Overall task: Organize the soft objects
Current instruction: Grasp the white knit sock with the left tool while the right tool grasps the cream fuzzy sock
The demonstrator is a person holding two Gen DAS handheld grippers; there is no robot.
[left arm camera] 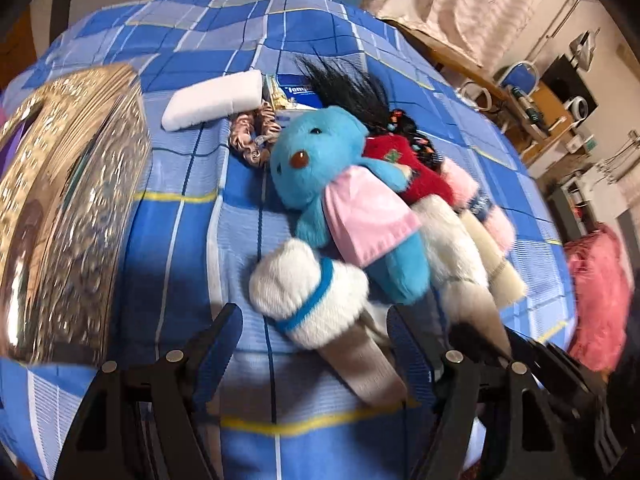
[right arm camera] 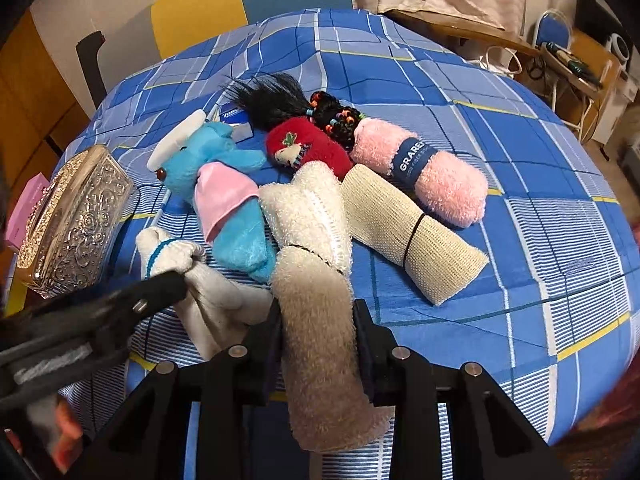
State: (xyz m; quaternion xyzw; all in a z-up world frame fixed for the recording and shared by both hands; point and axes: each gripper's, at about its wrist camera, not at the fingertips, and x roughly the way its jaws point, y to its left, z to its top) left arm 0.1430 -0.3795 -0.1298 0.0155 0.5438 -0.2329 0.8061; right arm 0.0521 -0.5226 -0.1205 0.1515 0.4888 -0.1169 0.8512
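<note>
— Blue plaid bedsheet (right arm camera: 520, 152) under everything, with a cluttered desk and a blue chair beyond the bed. What was in your claws?

— My right gripper (right arm camera: 318, 332) was clamped on the beige end of a long fuzzy cream-and-tan sock (right arm camera: 316, 320); its two jaws pressed it from either side, and the pale half ran forward onto the pile of soft things. My left gripper (left arm camera: 316, 340) stood with its jaws apart around a white knitted sock with a blue band (left arm camera: 308, 300), not pinching it as far as I could judge from its own camera.

— How did you expect them to handle?

— Light and limp, both of them. The fuzzy sock would sag and stretch rather than lift as one piece, so I judged the middle, near its thin black tie, a better hold than the tail. The white one was bunched into a ball at one end, which looked the firmest place to pinch.

— And your pose?

— Both tools came in low from the near edge of the bed, pointing across it, the left one crossing at the right view's left side.

— What else lay there?

— A bright blue plush bear with a pink cape (right arm camera: 224, 184) touched the fuzzy sock; a rolled cream mesh cloth with a black band (right arm camera: 408, 232) lay beside it, a pink fluffy yarn skein (right arm camera: 436, 176) behind. An embossed silver metal box (right arm camera: 76, 220) sat at the left.
</note>
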